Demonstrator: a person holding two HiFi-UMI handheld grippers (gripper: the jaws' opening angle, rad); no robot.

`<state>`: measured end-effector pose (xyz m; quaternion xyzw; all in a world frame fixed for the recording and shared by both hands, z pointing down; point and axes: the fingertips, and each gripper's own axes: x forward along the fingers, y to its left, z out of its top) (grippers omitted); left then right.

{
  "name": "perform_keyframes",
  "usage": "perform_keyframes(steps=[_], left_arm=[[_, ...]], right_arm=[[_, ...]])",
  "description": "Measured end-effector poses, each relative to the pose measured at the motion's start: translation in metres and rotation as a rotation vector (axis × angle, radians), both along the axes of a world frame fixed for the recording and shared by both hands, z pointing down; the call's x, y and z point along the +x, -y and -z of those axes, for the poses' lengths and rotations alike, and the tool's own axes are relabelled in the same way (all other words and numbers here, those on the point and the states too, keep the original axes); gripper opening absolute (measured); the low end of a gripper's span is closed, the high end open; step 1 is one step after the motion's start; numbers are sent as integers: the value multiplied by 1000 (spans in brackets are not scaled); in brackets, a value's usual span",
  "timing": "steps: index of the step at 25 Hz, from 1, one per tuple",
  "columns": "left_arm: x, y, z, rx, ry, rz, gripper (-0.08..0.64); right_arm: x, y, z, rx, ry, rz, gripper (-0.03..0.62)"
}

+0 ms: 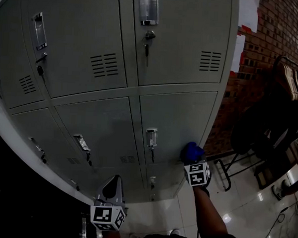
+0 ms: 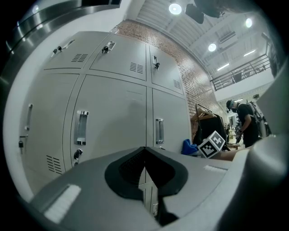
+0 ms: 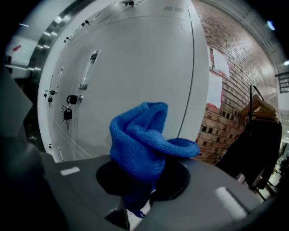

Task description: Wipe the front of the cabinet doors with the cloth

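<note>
Although contact with the metal cannot be confirmed from any view, the bunched blue knitted cloth [image 3: 143, 144] is held close to the pale grey steel cabinet doors [image 1: 176, 120]. It is placed at the lower right corner of a door in the right-hand column, just right of that door's recessed chrome handle [image 1: 151, 137]. The cloth is clamped by a lower fold between the jaws of the right gripper [image 3: 145, 189], and most of it stands above the pads as a loose, crumpled crown. The jaws of the left gripper [image 2: 145, 155] are seen pressed together with nothing between them. That gripper is held lower and to the left, pointed at the lower doors.

The cloth is judged to be light, soft and limp, so it would be flattened into a wiping face only when pressed against a panel. A hold low on the bunch, as seen now, is judged suitable, since a padded mass is presented ahead of the pads and the hard jaws are shielded from the paint. Snagging is to be expected at the handles, the dangling keys [image 1: 147, 44] and the louvred vents [image 1: 104, 65], where the knit may be caught and dragged out of the grip.
</note>
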<state>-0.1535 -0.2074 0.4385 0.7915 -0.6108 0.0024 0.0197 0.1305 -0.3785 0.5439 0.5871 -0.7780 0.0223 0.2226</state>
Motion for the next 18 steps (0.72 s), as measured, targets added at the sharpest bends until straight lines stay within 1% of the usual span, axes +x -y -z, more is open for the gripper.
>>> perform_keyframes(steps=[3, 7, 10, 18], left_arm=[[2, 0, 5, 1, -4, -1, 18], [1, 1, -3, -3, -7, -6, 18], [1, 0, -3, -4, -14, -4, 18], [-12, -9, 0, 2, -15, 22, 18]], right_arm=[[-18, -2, 0, 1, 15, 29, 84], [-48, -6, 2, 2, 36, 65, 84], [-76, -11, 6, 10, 43, 119, 84], [-146, -23, 9, 17, 15, 263, 84]])
